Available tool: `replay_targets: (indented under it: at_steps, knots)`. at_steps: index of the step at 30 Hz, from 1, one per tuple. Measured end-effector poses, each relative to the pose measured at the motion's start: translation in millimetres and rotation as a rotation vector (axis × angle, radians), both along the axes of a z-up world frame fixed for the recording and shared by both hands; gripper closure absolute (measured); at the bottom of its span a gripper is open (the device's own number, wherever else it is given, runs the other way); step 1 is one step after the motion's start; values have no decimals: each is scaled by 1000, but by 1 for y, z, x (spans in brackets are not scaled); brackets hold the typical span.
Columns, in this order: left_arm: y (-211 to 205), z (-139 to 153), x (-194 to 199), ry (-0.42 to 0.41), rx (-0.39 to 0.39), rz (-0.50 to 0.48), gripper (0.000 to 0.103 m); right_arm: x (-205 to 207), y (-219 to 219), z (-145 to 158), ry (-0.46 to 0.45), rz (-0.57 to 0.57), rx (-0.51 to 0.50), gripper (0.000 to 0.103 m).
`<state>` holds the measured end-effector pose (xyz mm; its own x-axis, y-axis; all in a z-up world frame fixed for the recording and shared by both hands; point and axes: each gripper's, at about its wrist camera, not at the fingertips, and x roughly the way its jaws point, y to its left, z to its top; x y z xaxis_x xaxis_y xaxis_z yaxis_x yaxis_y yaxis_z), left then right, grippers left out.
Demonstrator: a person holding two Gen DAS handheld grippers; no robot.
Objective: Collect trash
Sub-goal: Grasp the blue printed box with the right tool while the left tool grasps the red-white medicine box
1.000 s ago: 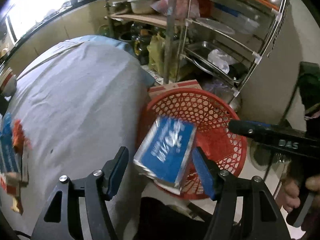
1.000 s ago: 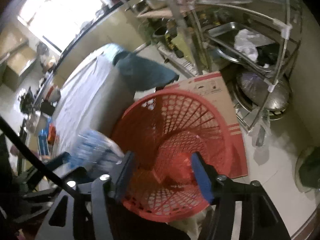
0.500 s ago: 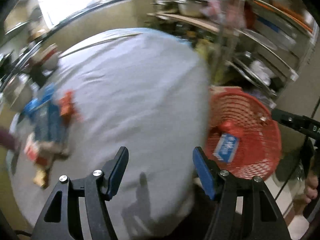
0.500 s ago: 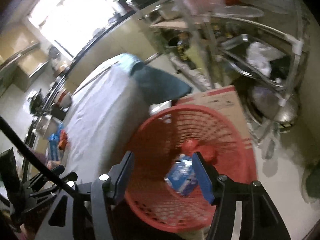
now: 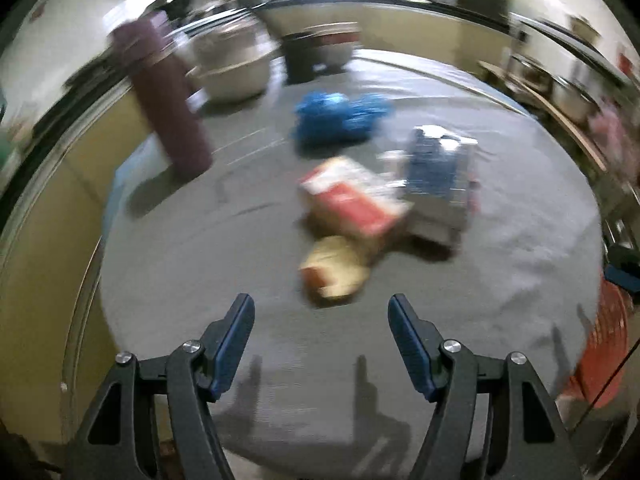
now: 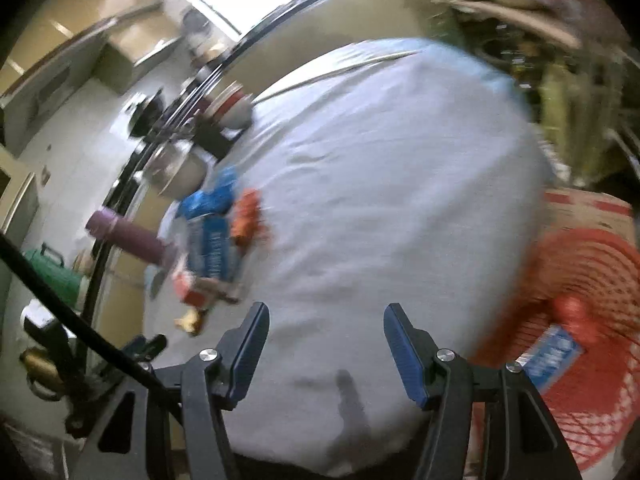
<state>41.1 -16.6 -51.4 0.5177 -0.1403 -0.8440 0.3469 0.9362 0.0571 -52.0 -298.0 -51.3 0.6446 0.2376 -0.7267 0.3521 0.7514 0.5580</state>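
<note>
Trash on table: a loose cluster of wrappers and cartons lies mid-cloth, blurred by motion, so print is unreadable.
Tan wrapper: crumpled, soft, nearest the left gripper, touching the carton behind it.
Red-and-white carton: flat, boxy, tilted.
Blue-and-silver box: rectangular, glossy, just beside the carton.
Blue crumpled bag: puffy plastic, farther back, apart from the rest.
Basket: red plastic lattice, round, beside the table, its rim cut by the picture edge.
Blue packet: flat, lying inside the basket beside a red blur.
Tablecloth: grey, wrinkled fabric.
Purple flask: tall, matte cylinder at the cloth's far edge.
Left gripper: empty, jaws opening, above bare cloth short of the trash.
Right gripper: released, nothing between its blue pads.
</note>
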Motion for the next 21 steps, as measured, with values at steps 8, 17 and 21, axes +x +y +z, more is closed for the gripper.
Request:
replay_targets:
  at_steps: [8,17,21]
  knots:
    - [39,-9,10,2,-16,87,33,109,77,16,44,73,-77,39]
    - [69,-10,12,-1,-56,124,33,173,113,-7,189,-45,-179,38]
    - [78,-9,10,-4,-61,133,33,188,131,-14,215,-49,-289,26]
